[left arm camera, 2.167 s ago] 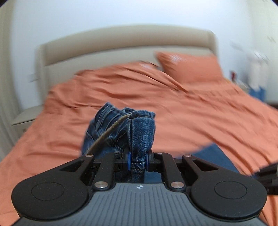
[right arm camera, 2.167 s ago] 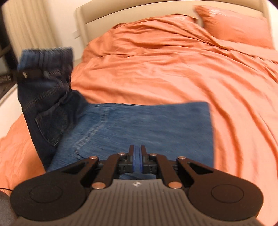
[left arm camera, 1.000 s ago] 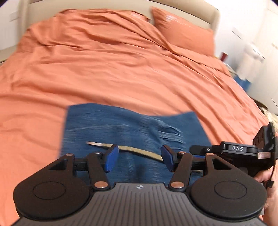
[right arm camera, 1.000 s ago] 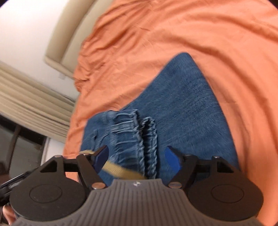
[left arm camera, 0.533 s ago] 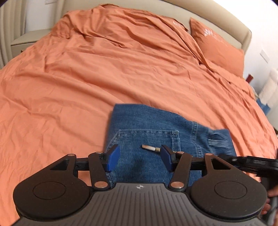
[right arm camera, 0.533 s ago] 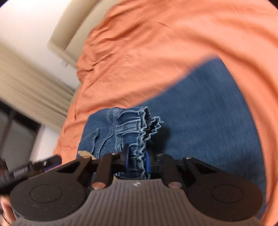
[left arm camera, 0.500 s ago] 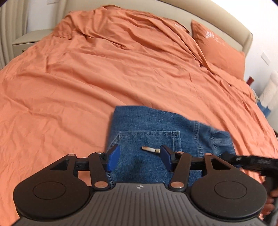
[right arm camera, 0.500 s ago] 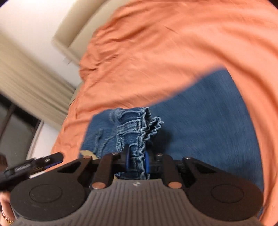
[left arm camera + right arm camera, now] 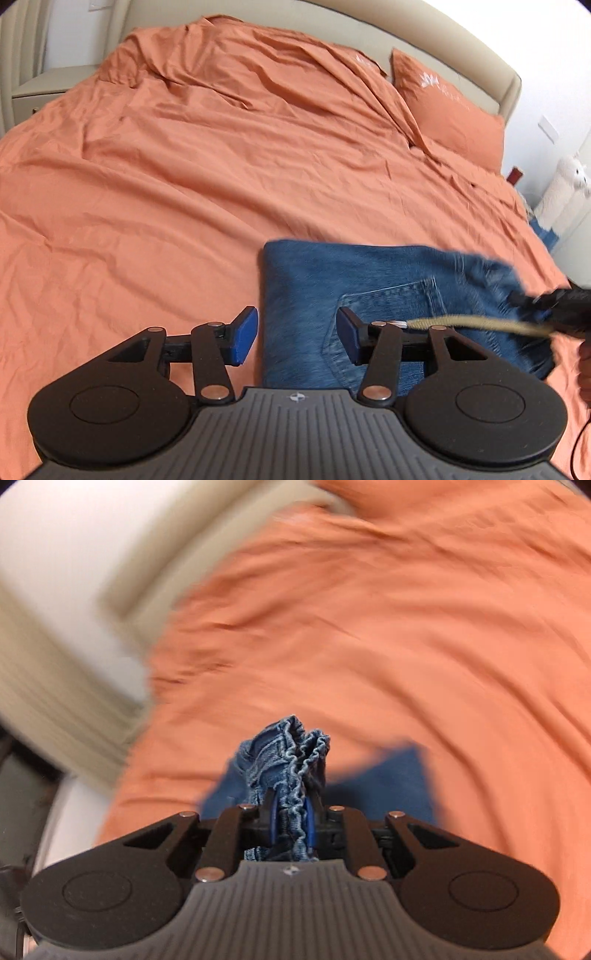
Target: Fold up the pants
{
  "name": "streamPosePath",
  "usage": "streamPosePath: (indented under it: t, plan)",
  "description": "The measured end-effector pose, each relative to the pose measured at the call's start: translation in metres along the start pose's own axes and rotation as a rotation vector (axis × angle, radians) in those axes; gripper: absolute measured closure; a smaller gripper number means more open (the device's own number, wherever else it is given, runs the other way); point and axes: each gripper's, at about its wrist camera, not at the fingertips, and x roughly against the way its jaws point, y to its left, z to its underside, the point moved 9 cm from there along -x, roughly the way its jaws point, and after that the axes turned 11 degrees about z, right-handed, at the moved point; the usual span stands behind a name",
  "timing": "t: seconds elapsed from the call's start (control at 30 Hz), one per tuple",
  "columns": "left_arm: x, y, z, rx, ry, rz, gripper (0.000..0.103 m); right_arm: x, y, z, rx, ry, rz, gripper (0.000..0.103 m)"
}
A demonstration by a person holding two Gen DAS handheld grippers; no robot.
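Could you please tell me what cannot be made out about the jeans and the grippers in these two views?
- Left wrist view: the jeans blur at their right end, where the right gripper is cut off by the edge.
- Right wrist view: the right gripper hides the denim beneath it; the bedspread is motion-blurred.
- The left gripper hides the jeans' near edge.

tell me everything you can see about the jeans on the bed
The jeans are blue denim, folded into a flat block on the orange bedcover. A stitched back pocket faces up, and a tan drawstring trails from the waist. The right gripper is clamped on the gathered elastic waistband, lifting that bunched end off the bed. The left gripper hangs open over the block's left edge, its jaws just having narrowed, pressing nothing.
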Motion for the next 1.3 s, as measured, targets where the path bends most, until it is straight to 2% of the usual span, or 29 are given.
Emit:
streamPosePath:
  t: [0.1, 0.23, 0.3, 0.43, 0.53, 0.57, 0.6, 0.7, 0.83, 0.93, 1.03, 1.13, 1.17, 1.23, 1.27, 1.3]
  plan:
    - [-0.014, -0.003, 0.01, -0.016, 0.035, 0.004, 0.047, -0.027, -0.05, 0.021, -0.085, 0.039, 0.065, 0.093]
    - [-0.025, -0.005, 0.019, -0.013, 0.067, 0.019, 0.048, -0.029, -0.061, 0.026, -0.14, 0.013, 0.02, 0.093]
    - [-0.03, -0.006, 0.022, -0.017, 0.083, 0.017, 0.048, -0.03, -0.059, 0.028, -0.109, 0.001, 0.028, 0.094]
    - [-0.041, -0.001, 0.032, -0.024, 0.137, -0.017, 0.048, -0.052, -0.071, 0.043, -0.042, 0.019, 0.117, 0.093]
    - [-0.036, 0.0, 0.033, -0.033, 0.146, -0.044, 0.048, -0.044, -0.067, 0.04, -0.035, 0.022, 0.116, 0.086]
    - [-0.031, -0.001, 0.033, -0.041, 0.141, -0.049, 0.048, -0.035, -0.064, 0.038, -0.013, 0.009, 0.126, 0.08]
    - [-0.025, -0.004, 0.033, -0.054, 0.14, -0.047, 0.048, -0.024, -0.061, 0.038, 0.021, -0.01, 0.145, 0.079]
    - [-0.007, -0.019, 0.037, -0.136, 0.147, -0.023, 0.048, 0.015, -0.053, 0.045, 0.096, -0.069, 0.166, 0.081]
    - [0.013, -0.044, 0.054, -0.284, 0.198, 0.01, 0.048, 0.056, -0.045, 0.077, 0.085, -0.126, 0.084, 0.085]
    - [0.025, -0.058, 0.074, -0.395, 0.254, 0.008, 0.047, 0.06, -0.038, 0.098, 0.136, -0.177, 0.069, 0.085]
    - [0.034, -0.064, 0.096, -0.446, 0.299, 0.0, 0.044, 0.049, -0.035, 0.107, 0.213, -0.203, 0.083, 0.085]
    - [0.033, -0.066, 0.121, -0.484, 0.355, -0.026, 0.039, 0.029, -0.045, 0.111, 0.201, -0.168, 0.107, 0.087]
    - [0.028, -0.065, 0.129, -0.504, 0.378, -0.042, 0.039, 0.024, -0.047, 0.112, 0.196, -0.162, 0.111, 0.091]
    - [0.012, -0.056, 0.141, -0.538, 0.435, -0.137, 0.041, 0.019, -0.05, 0.113, 0.192, -0.158, 0.115, 0.092]
    - [0.004, -0.05, 0.146, -0.552, 0.459, -0.186, 0.046, 0.02, -0.05, 0.113, 0.19, -0.162, 0.111, 0.092]
    - [-0.001, -0.044, 0.147, -0.56, 0.456, -0.226, 0.062, 0.02, -0.051, 0.114, 0.194, -0.167, 0.106, 0.092]
